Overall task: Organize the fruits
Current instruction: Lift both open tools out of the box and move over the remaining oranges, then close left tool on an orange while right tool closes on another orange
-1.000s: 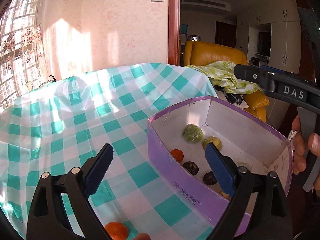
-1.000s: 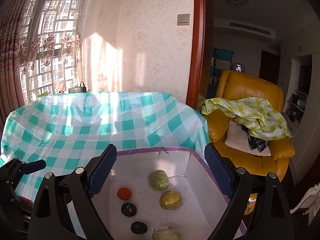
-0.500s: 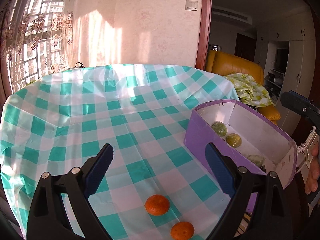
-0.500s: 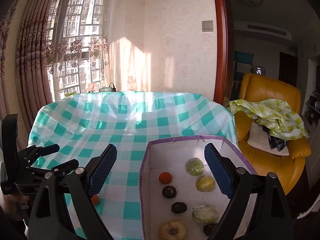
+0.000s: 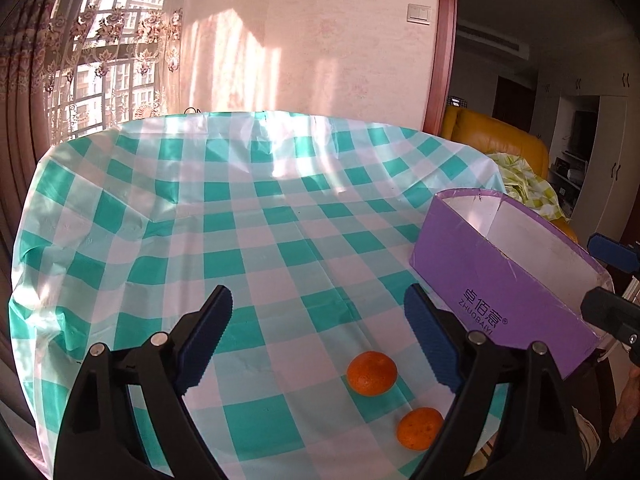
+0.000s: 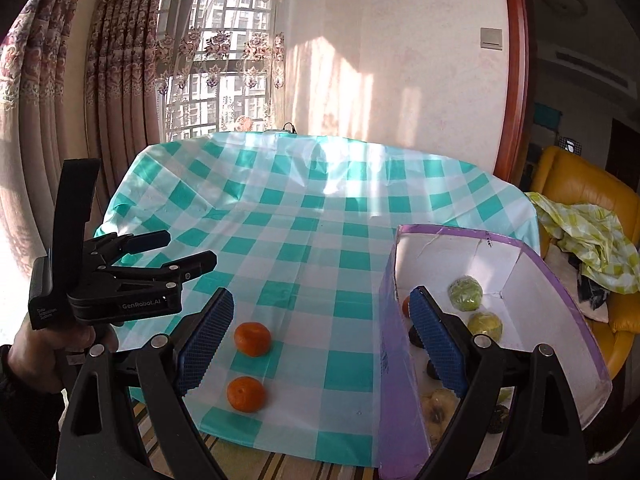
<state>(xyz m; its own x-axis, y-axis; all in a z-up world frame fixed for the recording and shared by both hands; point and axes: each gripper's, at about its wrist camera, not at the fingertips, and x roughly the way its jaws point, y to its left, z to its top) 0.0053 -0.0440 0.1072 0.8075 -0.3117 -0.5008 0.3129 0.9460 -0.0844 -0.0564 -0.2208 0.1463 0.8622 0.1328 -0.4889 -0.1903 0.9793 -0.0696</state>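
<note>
Here, we hold both grippers over the near edge of the table (image 5: 248,208), and the two loose oranges decide what comes next. In the left wrist view, the left gripper (image 5: 318,334) stands with its jaws wide apart and nothing between the pads; they have just been closing a little. The farther orange (image 5: 371,372) lies at about four o'clock from the midpoint of those jaws, just inside the right-hand pad, and the nearer orange (image 5: 419,427) sits lower still, at about five o'clock. In the right wrist view, the right gripper (image 6: 322,338) is likewise spread and empty, with both oranges at about eight o'clock, beside its left-hand pad. We judge the left hand the nearer of the two to the farther orange, though neither has it centred.

The oranges are round and slightly flattened, with dimpled glossy peel, so they have no long axis to line up with; they would roll easily on the slick, creased green-and-white checked cloth. The purple cardboard box (image 6: 560,276), white inside and open at the top, stands at three o'clock from the oranges, well apart, already holding green, yellow and dark fruits (image 6: 465,298). The pads are ribbed blue rubber, which should grip peel well.
</note>
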